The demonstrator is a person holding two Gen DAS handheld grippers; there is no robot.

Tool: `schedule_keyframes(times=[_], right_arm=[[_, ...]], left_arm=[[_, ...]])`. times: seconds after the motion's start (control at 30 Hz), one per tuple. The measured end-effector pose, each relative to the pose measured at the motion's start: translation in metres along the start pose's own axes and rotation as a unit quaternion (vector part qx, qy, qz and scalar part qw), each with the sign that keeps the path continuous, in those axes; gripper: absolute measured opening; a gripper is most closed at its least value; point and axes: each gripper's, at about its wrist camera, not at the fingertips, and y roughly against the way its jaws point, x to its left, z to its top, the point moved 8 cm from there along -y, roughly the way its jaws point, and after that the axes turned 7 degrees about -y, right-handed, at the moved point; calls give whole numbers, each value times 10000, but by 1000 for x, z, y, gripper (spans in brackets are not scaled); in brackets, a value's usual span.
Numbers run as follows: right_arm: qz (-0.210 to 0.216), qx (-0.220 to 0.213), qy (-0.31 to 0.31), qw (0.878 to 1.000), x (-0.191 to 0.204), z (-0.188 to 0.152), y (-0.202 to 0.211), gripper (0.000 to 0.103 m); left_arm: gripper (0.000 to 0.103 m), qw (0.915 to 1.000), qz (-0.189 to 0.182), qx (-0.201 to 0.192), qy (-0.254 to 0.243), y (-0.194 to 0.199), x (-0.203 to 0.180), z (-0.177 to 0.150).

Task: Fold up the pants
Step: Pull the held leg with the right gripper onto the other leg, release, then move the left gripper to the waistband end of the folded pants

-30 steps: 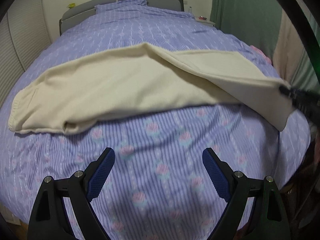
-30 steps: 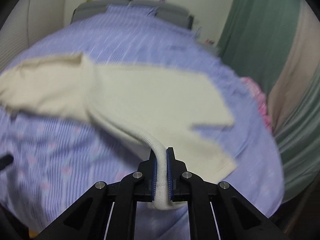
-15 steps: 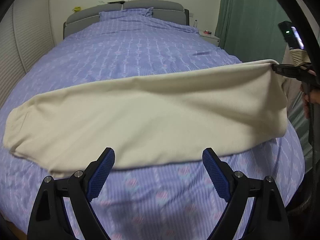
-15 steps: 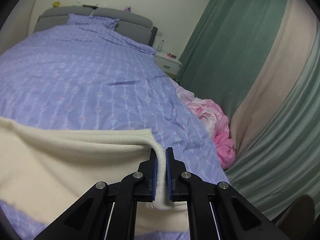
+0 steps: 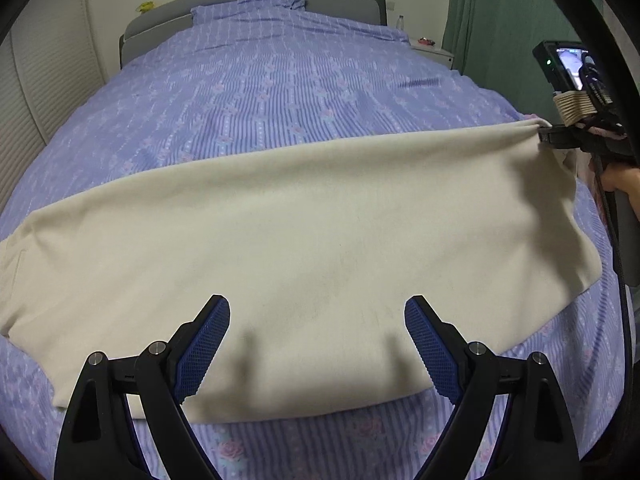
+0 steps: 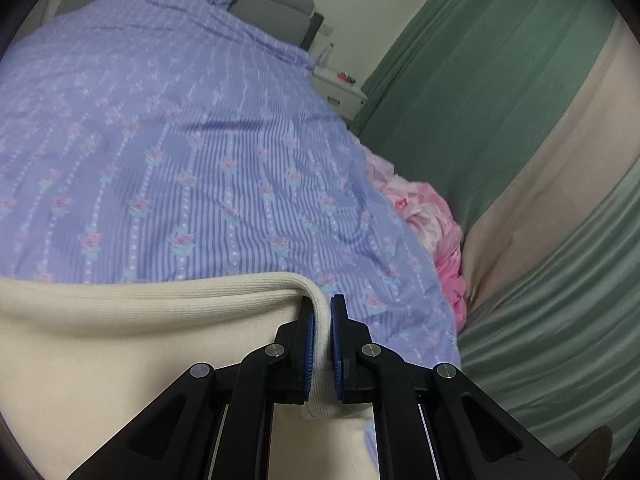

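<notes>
- Across the near end of the bed with the lilac striped, rose-printed cover (image 5: 280,92), the cream soft-knit pants (image 5: 304,240) are lying spread sideways, one end sagging toward the left and the other being held up at the right edge of the mattress.
- The right gripper (image 6: 321,344) is clamping the thick ribbed band (image 6: 224,288) of the pants between its blue pads; the band is curving up and over into the jaws, and the cloth below is hanging from that single point.
- The left gripper (image 5: 316,344) is standing wide apart and gripping nothing; its fingers (image 5: 202,350) are hovering above the near edge of the cloth, casting shadows on it.
- The fabric is reading as light, limp and slightly stretchy: it is draping without stiffness and should slide readily over the cover.
- A single pinch is letting the cloth sag, so a second hold is advisable.
- The ribbed band or a hemmed edge is judged the firmest place to grip, since the doubled material should resist slipping from the pads.
- A pink crumpled cloth (image 6: 432,224) is lying beside the bed near the green curtain (image 6: 472,92), well apart from the work.
</notes>
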Motion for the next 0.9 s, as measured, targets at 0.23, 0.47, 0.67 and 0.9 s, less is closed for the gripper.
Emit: schedule_keyframes(times=[0.23,0.47,0.67,0.9], right_arm=[[-458,-362,-54,9983,3,11,-1,66],[-14,-813,-30,9967,6,11,61,86],[820,-1404,-170,9865,23,-33,168,86],[1805,-1964,153,9637,95,-104,300,86]], left_arm=[[90,10000,5,83,-41,-6,-3,-4],[90,9998,-55,-200,57,26,14,-5],[90,9982,52,-591,-34,73,50,-16],[90,9963,-39,-850,-97,127,108,-57]])
